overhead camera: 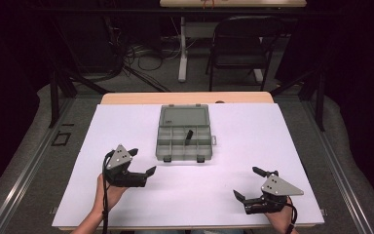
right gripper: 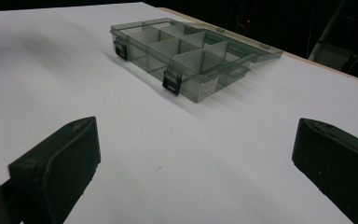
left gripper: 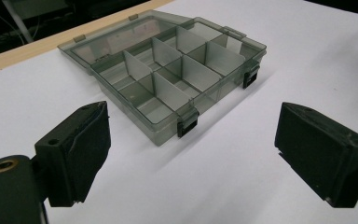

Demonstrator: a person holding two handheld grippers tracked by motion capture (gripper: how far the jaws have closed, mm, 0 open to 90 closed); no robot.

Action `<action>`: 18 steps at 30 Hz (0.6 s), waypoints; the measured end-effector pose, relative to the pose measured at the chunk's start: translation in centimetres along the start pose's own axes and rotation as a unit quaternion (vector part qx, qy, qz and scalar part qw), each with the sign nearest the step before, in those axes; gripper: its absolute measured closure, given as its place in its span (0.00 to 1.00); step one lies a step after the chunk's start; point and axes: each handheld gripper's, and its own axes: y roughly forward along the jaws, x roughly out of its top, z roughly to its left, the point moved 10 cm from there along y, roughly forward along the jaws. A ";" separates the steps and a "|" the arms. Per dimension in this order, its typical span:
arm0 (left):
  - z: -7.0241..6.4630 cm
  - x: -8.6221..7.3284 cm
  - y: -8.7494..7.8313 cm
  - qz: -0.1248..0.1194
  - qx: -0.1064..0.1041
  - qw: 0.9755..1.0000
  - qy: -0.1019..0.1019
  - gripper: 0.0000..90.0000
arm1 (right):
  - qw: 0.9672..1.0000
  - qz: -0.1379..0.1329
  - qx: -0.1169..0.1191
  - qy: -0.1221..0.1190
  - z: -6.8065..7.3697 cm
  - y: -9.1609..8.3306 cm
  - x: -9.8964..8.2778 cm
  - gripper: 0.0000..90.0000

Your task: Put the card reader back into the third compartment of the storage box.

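Observation:
A smoky clear plastic organiser box (overhead camera: 184,139) lies on the white table with its lid folded flat behind it. Dividers split it into several compartments, and a small dark piece (overhead camera: 189,135) stands in one near the middle. Two black latches hang at its front wall. My left gripper (overhead camera: 142,161) hovers left of the box front, open, nothing between its jaws; its own view has the box (left gripper: 168,79) just ahead. My right gripper (overhead camera: 249,183) rests near the front right of the table, open and empty, with the box (right gripper: 186,56) farther off.
A white sheet (overhead camera: 253,141) covers the wooden table, whose bare far edge (overhead camera: 185,97) shows behind the box. Beyond the table stand a dark chair (overhead camera: 238,46), a white table leg (overhead camera: 182,48) and floor cables.

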 end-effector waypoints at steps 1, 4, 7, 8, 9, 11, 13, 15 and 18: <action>0.0 0.0 -0.1 -0.001 0.000 1.000 0.001 0.12 | 1.000 0.002 0.000 -0.001 0.0 0.0 0.0 0.00; 0.0 -0.2 -0.7 -0.010 0.001 1.000 0.000 0.12 | 1.000 0.002 0.000 0.000 0.1 0.0 0.0 0.00; 0.1 -0.7 -1.0 -0.013 0.005 1.000 -0.002 0.12 | 1.000 0.002 0.000 -0.001 0.0 -0.1 0.0 0.00; 0.2 -0.9 -1.2 -0.012 0.007 1.000 -0.002 0.12 | 1.000 0.001 0.001 0.000 0.0 -0.1 0.1 0.00; 0.2 -1.0 -1.2 -0.013 0.008 1.000 -0.005 0.12 | 1.000 0.002 0.000 0.001 0.0 -0.1 0.0 0.00; 0.2 -1.4 -1.5 -0.012 0.008 1.000 -0.006 0.12 | 1.000 0.003 0.001 0.000 0.0 0.0 0.0 0.00; 0.3 -1.6 -1.8 -0.017 0.011 1.000 -0.008 0.12 | 1.000 0.004 0.000 -0.001 0.0 0.0 0.0 0.00; 0.4 -1.8 -2.1 -0.020 0.011 1.000 -0.010 0.12 | 1.000 0.003 0.001 -0.001 0.0 0.0 0.0 0.00; 0.4 -2.1 -2.5 -0.025 0.011 1.000 -0.011 0.12 | 1.000 0.004 0.001 -0.001 0.0 0.0 0.0 0.00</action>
